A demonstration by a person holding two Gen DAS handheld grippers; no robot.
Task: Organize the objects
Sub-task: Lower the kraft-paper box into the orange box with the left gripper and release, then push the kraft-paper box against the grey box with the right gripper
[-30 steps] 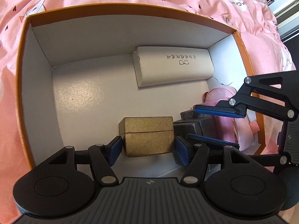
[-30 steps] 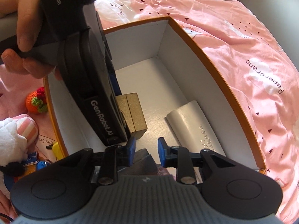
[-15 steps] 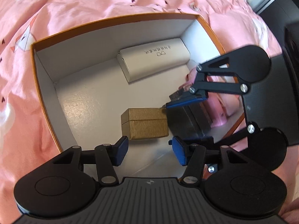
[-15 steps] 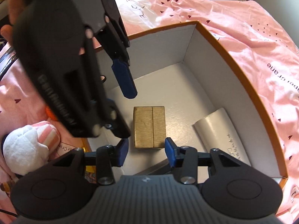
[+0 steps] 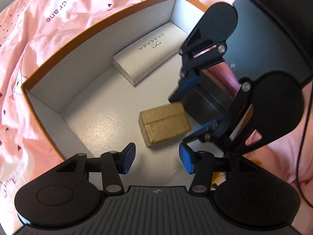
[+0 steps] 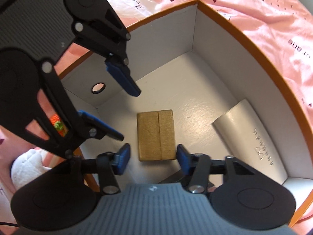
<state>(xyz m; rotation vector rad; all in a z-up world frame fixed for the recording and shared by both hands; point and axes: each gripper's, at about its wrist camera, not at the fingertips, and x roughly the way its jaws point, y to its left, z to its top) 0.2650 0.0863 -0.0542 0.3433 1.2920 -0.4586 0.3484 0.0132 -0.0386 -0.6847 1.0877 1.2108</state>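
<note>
A small gold box (image 5: 165, 124) (image 6: 155, 135) lies on the floor of a white cardboard box with an orange rim (image 5: 109, 45) (image 6: 215, 49). A white glasses case (image 5: 150, 52) (image 6: 248, 137) lies along one wall. A dark grey box (image 5: 203, 105) sits beside the gold one, with something pink (image 5: 223, 72) behind it. My left gripper (image 5: 157, 159) (image 6: 128, 115) hovers above the floor, its jaws closing on nothing. My right gripper (image 6: 153, 156) (image 5: 180, 118) hangs over the gold and dark boxes, jaws closing a little, pads clear of both.
The cardboard box rests on a pink printed bedsheet (image 5: 58, 9). Outside its wall lie a white plush toy (image 6: 25, 164) and an orange crochet piece (image 6: 56, 122). The two grippers hang close together over the same corner of the box.
My left gripper drew back and up from the gold box it flanked and rolled. My right gripper widened off the dark thing between its pads and shifted over the gold box.
</note>
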